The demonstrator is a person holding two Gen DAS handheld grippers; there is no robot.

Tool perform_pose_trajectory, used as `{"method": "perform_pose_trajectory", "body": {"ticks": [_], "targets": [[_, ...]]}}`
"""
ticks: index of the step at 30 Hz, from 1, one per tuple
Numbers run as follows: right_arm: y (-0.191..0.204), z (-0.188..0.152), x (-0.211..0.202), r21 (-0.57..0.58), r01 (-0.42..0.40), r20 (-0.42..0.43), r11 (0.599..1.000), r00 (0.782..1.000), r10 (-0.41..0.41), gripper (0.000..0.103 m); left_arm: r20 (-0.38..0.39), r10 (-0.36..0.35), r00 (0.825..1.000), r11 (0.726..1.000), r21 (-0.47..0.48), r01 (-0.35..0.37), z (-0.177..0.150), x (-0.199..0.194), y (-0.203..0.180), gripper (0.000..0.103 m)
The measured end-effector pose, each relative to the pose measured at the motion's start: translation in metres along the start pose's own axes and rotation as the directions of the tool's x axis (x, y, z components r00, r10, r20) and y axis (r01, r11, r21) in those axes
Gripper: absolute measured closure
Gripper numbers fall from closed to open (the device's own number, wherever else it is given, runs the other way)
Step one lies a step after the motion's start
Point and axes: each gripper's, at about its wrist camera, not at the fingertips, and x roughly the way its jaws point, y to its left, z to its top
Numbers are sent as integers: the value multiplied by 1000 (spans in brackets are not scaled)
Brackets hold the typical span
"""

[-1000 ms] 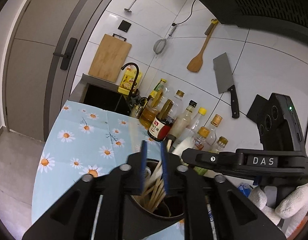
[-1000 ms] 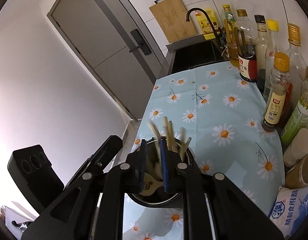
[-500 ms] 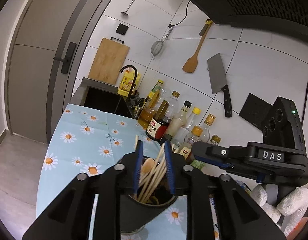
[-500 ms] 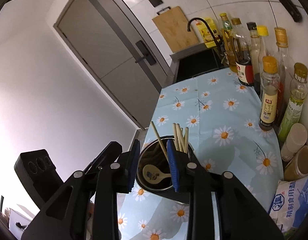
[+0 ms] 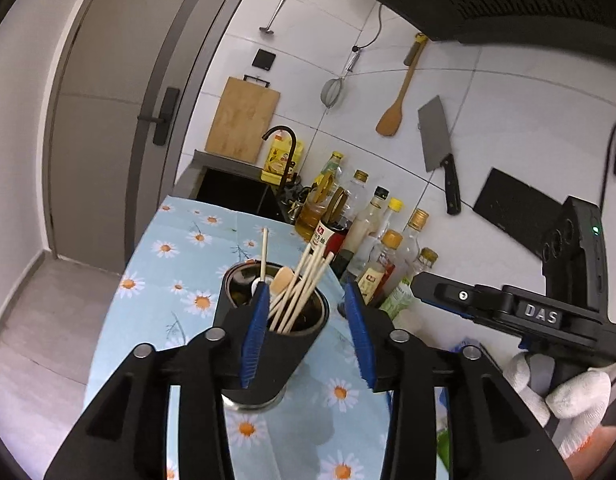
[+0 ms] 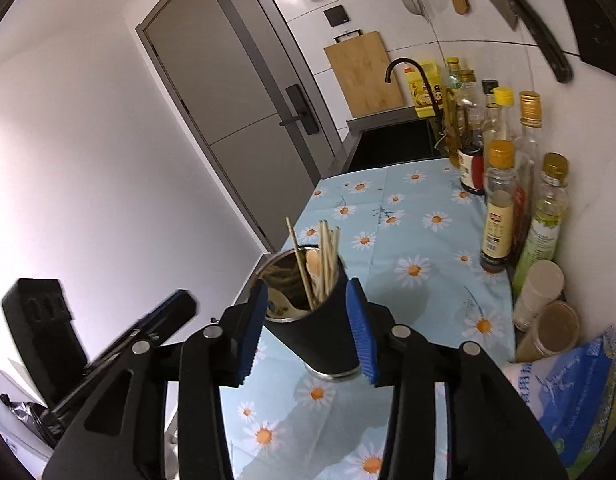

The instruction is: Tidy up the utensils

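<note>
A black-sleeved metal utensil cup stands upright on the daisy tablecloth. It holds wooden chopsticks and a wooden spoon. My left gripper hovers just short of the cup with its jaws opening; the cup shows in the gap and the pads do not press it. My right gripper frames the same cup from the other side, its jaws also opening and nothing pinched. A white-gloved hand holds the right gripper's body.
Several sauce and oil bottles line the tiled wall, with two round jars and a blue-white bag nearer. A black sink, tap and cutting board lie beyond. A cleaver and spatula hang on the wall.
Both grippers have drawn back and slightly up from the cup, and their jaws have widened from nearly shut. The chopsticks that were between the pads now stand free in the cup.
</note>
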Motion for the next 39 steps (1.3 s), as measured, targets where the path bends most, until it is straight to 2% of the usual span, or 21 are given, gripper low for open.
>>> {"method": "perform_pose_trajectory", "body": {"ticks": [3, 7, 13, 16, 17, 20, 21, 24, 26, 28, 31, 35, 39], "targets": [[0, -8, -10, -14, 9, 1, 1000, 1000, -9, 58, 22, 34, 999, 999, -2, -34, -2, -18, -5, 55], [6, -19, -28, -49, 53, 35, 997, 998, -51, 53, 28, 30, 999, 1000, 3, -30, -7, -41, -10, 52], [18, -37, -55, -67, 105, 77, 992, 992, -100, 39, 17, 15, 1000, 997, 71, -16, -12, -68, -19, 30], [27, -49, -70, -87, 147, 114, 985, 984, -136, 27, 17, 14, 1000, 995, 100, -15, -15, -81, -22, 8], [30, -52, -75, -88, 165, 127, 982, 980, -153, 22, 19, 11, 1000, 994, 106, -13, -16, -85, -22, 7], [38, -62, -86, -78, 164, 140, 983, 978, -152, 6, 14, 18, 1000, 992, 125, -20, -20, -95, -21, 7], [41, -65, -90, -75, 164, 149, 984, 977, -152, 5, 19, 23, 1000, 992, 128, -25, -21, -100, -20, 7], [55, -78, -106, -96, 197, 191, 976, 966, -177, 5, 2, 11, 1000, 992, 126, -11, -24, -107, -15, 7], [66, -85, -111, -131, 247, 194, 960, 956, -220, 5, -1, 28, 1000, 992, 124, -28, -30, -115, -12, 7], [71, -92, -115, -141, 264, 195, 954, 952, -234, 5, -10, 21, 1000, 994, 105, -20, -34, -123, -9, 7], [76, -104, -124, -129, 266, 191, 955, 952, -240, 5, -7, 21, 1000, 996, 83, -20, -41, -138, -5, 7], [82, -121, -135, -120, 269, 194, 956, 950, -243, 5, -4, 59, 998, 996, 70, -59, -48, -153, 2, 7], [86, -137, -143, -102, 251, 199, 963, 953, -228, 5, -39, 90, 995, 993, 74, -87, -56, -158, 7, 7]]}}
